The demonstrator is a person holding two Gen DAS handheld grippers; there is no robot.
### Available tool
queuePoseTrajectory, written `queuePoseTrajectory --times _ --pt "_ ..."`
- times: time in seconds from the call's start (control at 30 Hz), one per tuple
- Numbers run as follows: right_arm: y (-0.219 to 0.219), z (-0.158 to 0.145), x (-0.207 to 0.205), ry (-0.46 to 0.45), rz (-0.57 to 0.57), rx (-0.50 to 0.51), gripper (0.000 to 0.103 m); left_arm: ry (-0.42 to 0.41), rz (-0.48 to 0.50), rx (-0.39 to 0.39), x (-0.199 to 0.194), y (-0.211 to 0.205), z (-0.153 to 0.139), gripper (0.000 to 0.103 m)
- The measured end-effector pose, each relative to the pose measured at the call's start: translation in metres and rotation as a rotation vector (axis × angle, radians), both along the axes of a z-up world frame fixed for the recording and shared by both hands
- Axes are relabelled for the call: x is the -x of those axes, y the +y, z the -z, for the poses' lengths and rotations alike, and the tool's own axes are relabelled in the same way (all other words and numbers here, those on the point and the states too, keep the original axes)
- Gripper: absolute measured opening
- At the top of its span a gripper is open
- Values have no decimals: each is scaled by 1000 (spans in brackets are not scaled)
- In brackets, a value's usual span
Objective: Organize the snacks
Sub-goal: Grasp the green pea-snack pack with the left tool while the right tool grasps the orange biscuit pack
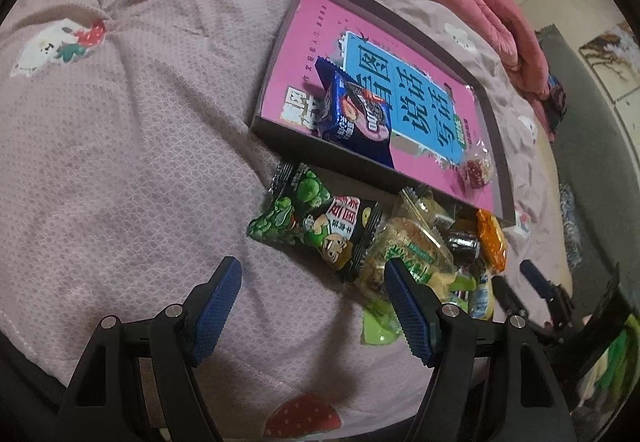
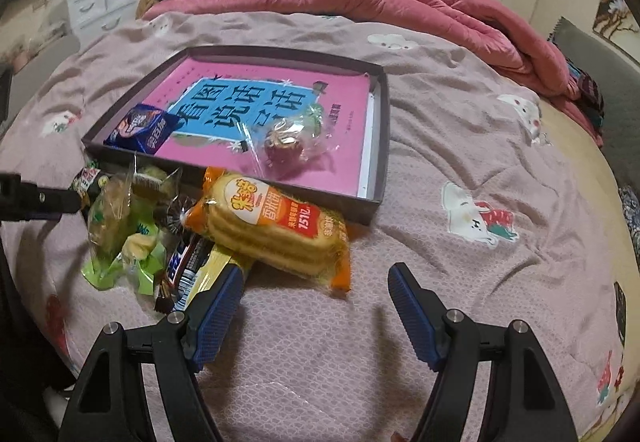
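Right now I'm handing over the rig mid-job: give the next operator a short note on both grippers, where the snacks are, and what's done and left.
Left gripper: open, empty, above the bedspread beside the green pea packet.
Right gripper: open, empty, just in front of the orange rice cracker pack.
Tray: on the bed, holds a pink book, the blue cookie packet and a clear-wrapped red sweet.
Done: two snacks in the tray.
Left: the pile in front of the tray, including pea packet, cracker pack, clear-wrapped cakes and dark chocolate bar.

I see a pink bedspread (image 2: 460, 146) with cartoon prints, a dark-grey box (image 2: 382, 146), an orange cracker pack (image 2: 276, 226).
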State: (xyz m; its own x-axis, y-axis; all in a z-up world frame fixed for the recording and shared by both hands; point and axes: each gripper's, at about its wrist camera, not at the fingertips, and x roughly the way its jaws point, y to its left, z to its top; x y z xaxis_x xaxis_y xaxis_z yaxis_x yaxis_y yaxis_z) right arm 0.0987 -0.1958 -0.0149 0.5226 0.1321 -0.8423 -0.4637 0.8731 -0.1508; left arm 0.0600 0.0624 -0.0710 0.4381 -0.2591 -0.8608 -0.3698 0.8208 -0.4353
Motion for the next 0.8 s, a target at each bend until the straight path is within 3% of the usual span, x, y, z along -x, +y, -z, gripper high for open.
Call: queuePoseTrajectory --times 0.33,0.5,0.67,0.8 --pt "25 12 8 -174 -191 155 72 1 -89 89 -13 8 9 75" --pt "32 19 7 -198 -227 186 60 4 -127 125 -17 11 14 75" --pt "36 21 5 -209 -241 193 58 2 -156 142 -23 12 17 75" --pt "40 26 -1 -186 -243 169 44 14 -188 145 -28 10 20 75"
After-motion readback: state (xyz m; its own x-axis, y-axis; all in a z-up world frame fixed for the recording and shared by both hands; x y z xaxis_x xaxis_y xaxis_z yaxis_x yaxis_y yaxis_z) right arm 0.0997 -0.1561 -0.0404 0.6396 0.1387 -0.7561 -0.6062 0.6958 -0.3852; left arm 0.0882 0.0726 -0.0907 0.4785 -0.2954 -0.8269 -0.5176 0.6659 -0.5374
